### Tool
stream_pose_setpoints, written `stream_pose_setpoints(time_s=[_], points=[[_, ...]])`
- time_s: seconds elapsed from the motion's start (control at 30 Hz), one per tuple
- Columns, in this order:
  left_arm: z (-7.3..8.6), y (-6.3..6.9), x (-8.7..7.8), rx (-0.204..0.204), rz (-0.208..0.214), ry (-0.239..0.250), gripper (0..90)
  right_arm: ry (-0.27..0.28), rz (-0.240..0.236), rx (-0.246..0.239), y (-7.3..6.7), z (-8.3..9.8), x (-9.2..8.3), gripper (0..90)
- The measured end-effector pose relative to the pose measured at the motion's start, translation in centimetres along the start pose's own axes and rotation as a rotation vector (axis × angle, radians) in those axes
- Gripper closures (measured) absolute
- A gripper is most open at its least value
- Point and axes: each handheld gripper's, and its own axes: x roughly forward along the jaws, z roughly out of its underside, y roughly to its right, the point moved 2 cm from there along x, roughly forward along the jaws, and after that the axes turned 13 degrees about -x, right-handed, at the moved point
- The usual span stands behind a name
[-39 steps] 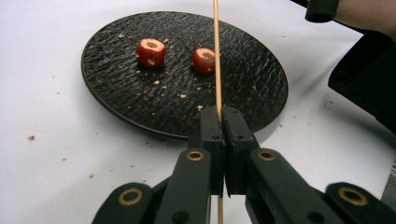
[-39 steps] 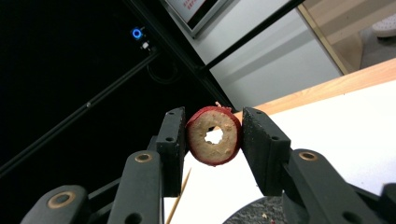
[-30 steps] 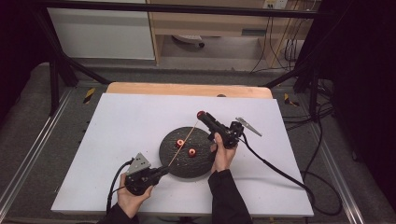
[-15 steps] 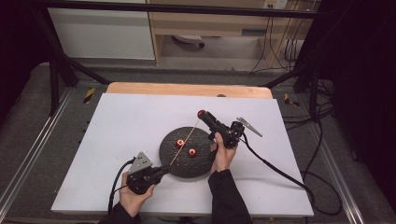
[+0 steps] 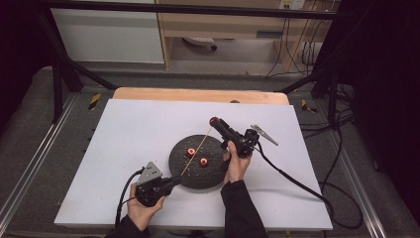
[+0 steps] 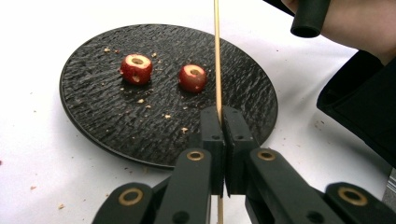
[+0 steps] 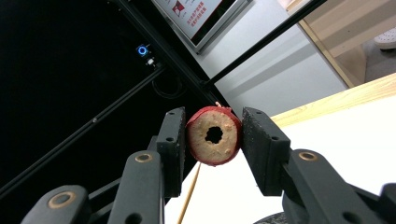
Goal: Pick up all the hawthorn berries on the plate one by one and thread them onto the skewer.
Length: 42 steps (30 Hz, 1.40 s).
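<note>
- Thin wooden skewer (image 6: 216, 56) is clamped in the left claw (image 6: 223, 116), angled over the round black textured plate (image 5: 179, 157) on the white bench (image 5: 124, 129).
- Cored red fruit slice (image 7: 214, 135) is pinched in the right claw (image 7: 214, 140), raised at the skewer's far end.
- Two red cored pieces (image 6: 136, 68) are seen on the plate.

The high view looks forward and down over the whole white table (image 5: 124, 148). The left gripper view sits low and close, facing across the black plate (image 6: 93, 121), which the high view shares. The right gripper view tilts upward toward the dark frame (image 7: 261, 42) beyond the table edge.
</note>
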Motion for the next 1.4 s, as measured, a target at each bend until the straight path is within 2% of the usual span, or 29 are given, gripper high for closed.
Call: stream_pose_setpoints(time_s=[0.47, 0.7, 0.93, 1.13, 1.33, 1.4], points=[[-0.1, 0.1, 0.2, -0.003, -0.004, 0.002, 88.2, -0.010, -0.012, 0.008, -0.1, 0.3, 0.0, 61.5], [-0.5, 0.6, 0.9, -0.030, -0.008, 0.001, 88.3, -0.020, -0.015, -0.003, -0.3, 0.5, -0.1, 61.5], [-0.7, 1.0, 1.2, -0.058, -0.013, 0.025, 88.4, -0.026, -0.021, -0.005, -0.4, 0.8, -0.2, 61.6], [-1.4, 1.1, 1.7, -0.070, -0.016, 0.025, 88.4, -0.064, -0.036, 0.000, -0.7, 1.5, -0.3, 61.6], [-2.4, 1.3, 2.6, -0.078, -0.017, 0.028, 88.4, -0.094, -0.049, -0.018, -1.1, 2.1, -0.6, 61.6], [-2.8, 1.3, 2.9, -0.070, -0.022, 0.028, 88.4, -0.106, -0.053, -0.017, -1.3, 2.3, -0.7, 61.6]])
